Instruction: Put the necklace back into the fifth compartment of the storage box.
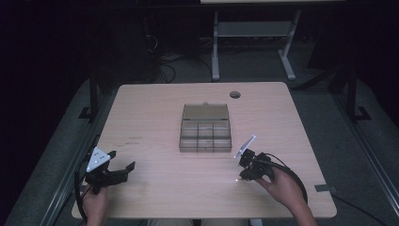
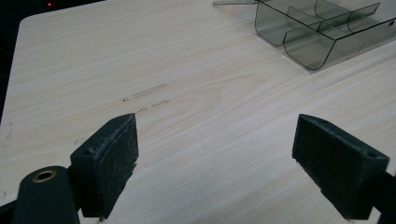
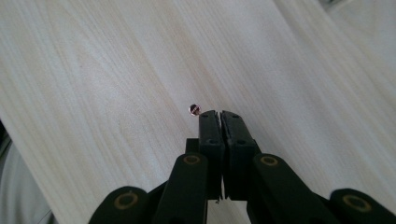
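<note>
In the right gripper view, the right gripper [image 3: 218, 113] is being held with its jaws pressed together at lower centre; a small round screw [image 3: 194, 109] is lying on the table [image 3: 93, 70] just beside the tips, apparently ungripped. The left gripper [image 2: 215, 158] is being kept wide apart at the bottom of its view, with the clear compartment box [image 2: 322, 32] sitting at upper right.

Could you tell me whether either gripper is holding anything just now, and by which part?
The left gripper holds nothing; its jaws stand wide apart over bare table. The right gripper has its jaws shut, with a tiny round screw-like piece at their tip; whether it is pinched cannot be told.
</note>
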`<state>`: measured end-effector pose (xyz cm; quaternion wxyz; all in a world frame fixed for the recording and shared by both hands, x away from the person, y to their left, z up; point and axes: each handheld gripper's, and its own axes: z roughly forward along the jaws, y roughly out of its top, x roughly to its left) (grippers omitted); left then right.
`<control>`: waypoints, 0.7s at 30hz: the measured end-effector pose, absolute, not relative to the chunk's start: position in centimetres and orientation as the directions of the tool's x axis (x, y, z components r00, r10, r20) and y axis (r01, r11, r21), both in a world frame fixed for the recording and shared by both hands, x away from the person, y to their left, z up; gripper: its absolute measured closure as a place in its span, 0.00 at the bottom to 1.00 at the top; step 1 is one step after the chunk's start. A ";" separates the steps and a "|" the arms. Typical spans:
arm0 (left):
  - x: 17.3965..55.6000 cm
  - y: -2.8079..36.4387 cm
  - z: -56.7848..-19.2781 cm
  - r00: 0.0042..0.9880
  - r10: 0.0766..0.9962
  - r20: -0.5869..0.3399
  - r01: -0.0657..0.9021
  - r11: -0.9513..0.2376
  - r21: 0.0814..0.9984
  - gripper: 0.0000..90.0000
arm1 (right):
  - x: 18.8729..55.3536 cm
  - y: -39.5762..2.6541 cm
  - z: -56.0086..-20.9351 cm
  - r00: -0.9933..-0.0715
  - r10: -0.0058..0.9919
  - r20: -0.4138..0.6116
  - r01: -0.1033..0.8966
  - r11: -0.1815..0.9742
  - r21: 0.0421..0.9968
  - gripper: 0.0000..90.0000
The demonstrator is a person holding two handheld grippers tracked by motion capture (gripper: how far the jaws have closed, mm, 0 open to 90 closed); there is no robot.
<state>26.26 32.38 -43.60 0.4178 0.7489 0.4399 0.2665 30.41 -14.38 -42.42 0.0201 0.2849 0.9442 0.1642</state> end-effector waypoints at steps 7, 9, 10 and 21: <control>26.3 32.4 -43.6 0.471 0.881 0.034 0.437 -0.267 0.859 0.16 | 30.3 -14.8 -40.8 -0.839 0.541 0.051 0.522 0.775 0.357 0.98; 26.3 32.4 -43.6 0.471 0.882 0.033 0.437 -0.266 0.859 0.16 | 30.2 -14.9 -40.3 -0.840 0.540 0.055 0.520 0.771 0.367 0.98; 26.3 32.3 -43.6 0.470 0.882 0.031 0.436 -0.263 0.861 0.16 | 30.2 -14.9 -40.0 -0.841 0.538 0.056 0.518 0.770 0.372 0.98; 26.2 32.5 -43.5 0.472 0.881 0.036 0.433 -0.267 0.861 0.16 | 30.8 -14.8 -37.7 -0.845 0.532 0.059 0.508 0.763 0.400 0.98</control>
